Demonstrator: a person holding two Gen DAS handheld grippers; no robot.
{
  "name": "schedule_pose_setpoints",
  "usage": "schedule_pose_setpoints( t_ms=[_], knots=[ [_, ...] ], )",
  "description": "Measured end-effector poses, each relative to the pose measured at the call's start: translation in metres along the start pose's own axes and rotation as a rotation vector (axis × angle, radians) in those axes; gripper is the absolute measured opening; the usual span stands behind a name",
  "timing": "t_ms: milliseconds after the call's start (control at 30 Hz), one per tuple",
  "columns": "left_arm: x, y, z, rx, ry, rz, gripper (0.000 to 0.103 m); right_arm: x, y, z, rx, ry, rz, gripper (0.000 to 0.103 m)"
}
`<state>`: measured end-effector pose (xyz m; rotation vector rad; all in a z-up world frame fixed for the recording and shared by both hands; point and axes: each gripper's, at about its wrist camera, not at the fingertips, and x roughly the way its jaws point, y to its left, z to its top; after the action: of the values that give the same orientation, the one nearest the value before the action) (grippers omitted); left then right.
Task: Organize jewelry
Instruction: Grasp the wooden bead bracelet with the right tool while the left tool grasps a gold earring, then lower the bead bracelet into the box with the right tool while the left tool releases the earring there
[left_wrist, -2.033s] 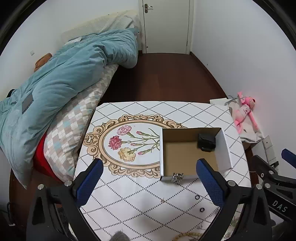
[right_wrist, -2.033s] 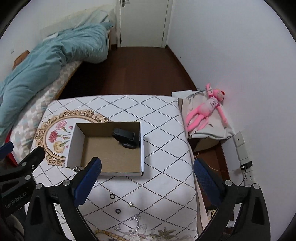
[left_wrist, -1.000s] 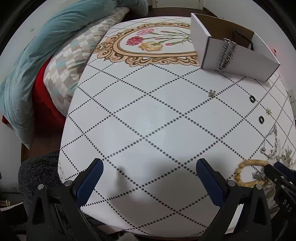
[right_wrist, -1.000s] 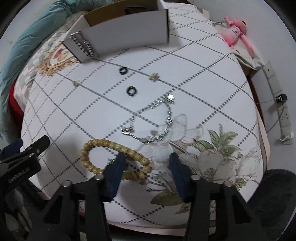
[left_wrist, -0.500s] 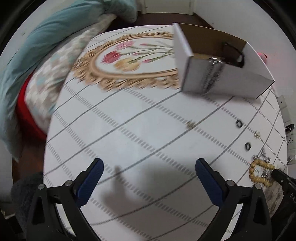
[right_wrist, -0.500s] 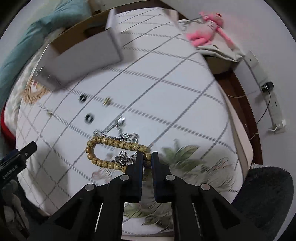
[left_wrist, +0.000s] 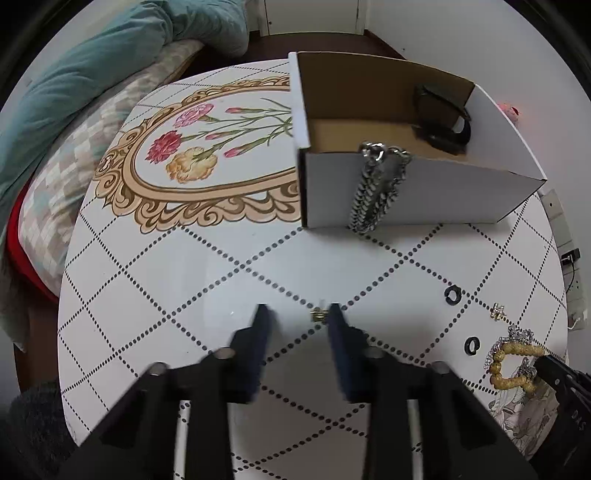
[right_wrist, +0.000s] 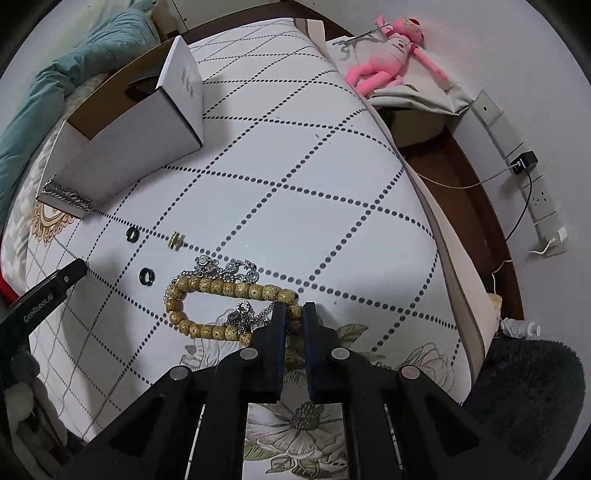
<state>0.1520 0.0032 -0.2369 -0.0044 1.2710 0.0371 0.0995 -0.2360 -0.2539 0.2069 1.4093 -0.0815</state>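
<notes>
My right gripper (right_wrist: 293, 314) is shut on the wooden bead bracelet (right_wrist: 207, 288), which lies on the table with a silver chain bracelet (right_wrist: 225, 267) tangled through it. My left gripper (left_wrist: 299, 314) is open low over the table, with a small gold earring (left_wrist: 319, 314) just inside its right finger (left_wrist: 338, 332). The white cardboard box (left_wrist: 424, 192) holds a black watch (left_wrist: 443, 122), and a silver chain (left_wrist: 376, 188) hangs over its front wall. Two black rings (left_wrist: 451, 294) (left_wrist: 472, 343) and a gold stud (left_wrist: 498, 312) lie on the table.
The table (left_wrist: 147, 295) has a white cloth with dotted diamonds and flower prints. A bed with a teal duvet (left_wrist: 92, 66) is at the left. A pink plush toy (right_wrist: 391, 48) and a power strip (right_wrist: 524, 162) are at the right by the wall.
My left gripper has come down toward the gold earring and its fingers have narrowed. My right gripper stays shut on the bead bracelet, which has shifted little.
</notes>
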Motion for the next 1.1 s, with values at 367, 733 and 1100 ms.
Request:
schedule_pose_setpoints(
  t_ms=[367, 733, 1100],
  knots=[
    [-0.001, -0.008, -0.001, 0.025, -0.024, -0.012, 0.006, 0.0, 0.001, 0.003, -0.006, -0.003, 0.004, 0.009],
    [-0.068, -0.011, -0.027, 0.035, -0.077, -0.081, 0.006, -0.047, 0.014, 0.003, -0.074, -0.055, 0.16, 0.009],
    [-0.132, -0.005, 0.01, 0.016, -0.159, -0.164, 0.006, -0.118, 0.044, 0.034, -0.164, -0.141, 0.276, 0.009]
  ],
)
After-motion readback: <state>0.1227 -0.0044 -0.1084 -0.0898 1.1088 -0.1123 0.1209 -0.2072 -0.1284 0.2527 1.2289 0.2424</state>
